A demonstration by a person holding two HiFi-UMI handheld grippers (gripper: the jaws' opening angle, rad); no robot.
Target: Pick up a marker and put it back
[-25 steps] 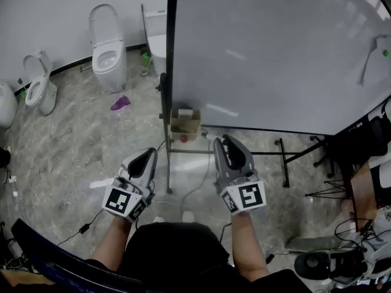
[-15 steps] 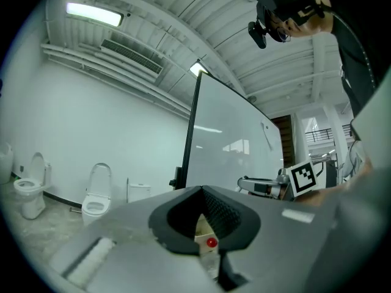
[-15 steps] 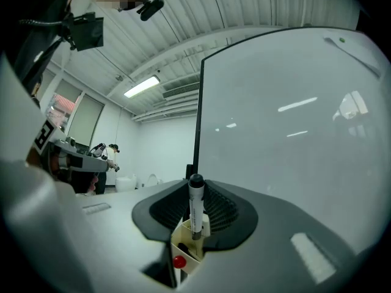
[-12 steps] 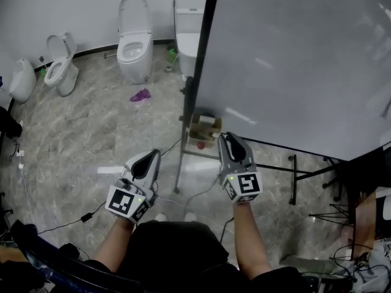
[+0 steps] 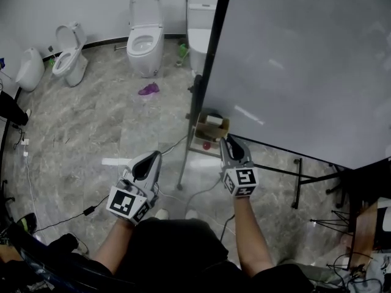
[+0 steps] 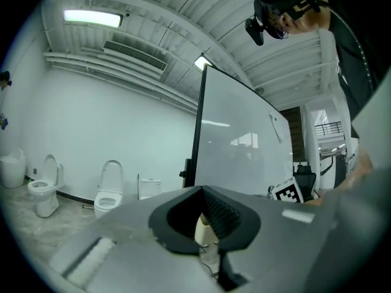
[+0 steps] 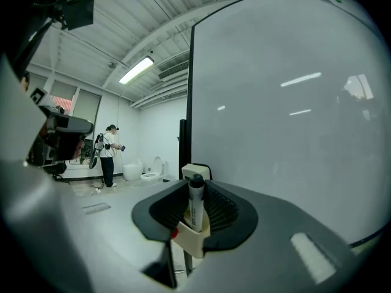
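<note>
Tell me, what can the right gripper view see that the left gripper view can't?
Only the right gripper view: a marker standing upright between the right gripper's fingers, and a person far off. Only the left gripper view: the left gripper, fingertips together, holding nothing. Both: the big whiteboard and white toilets by the wall.

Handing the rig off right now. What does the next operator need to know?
Left gripper: shut, empty, out past the whiteboard's left edge.
Right gripper: shut on the marker, which stands upright between its pads, just short of the cardboard box on the stand's shelf.
Done: marker picked up.
Left: put it back, probably in that box, then release.
</note>
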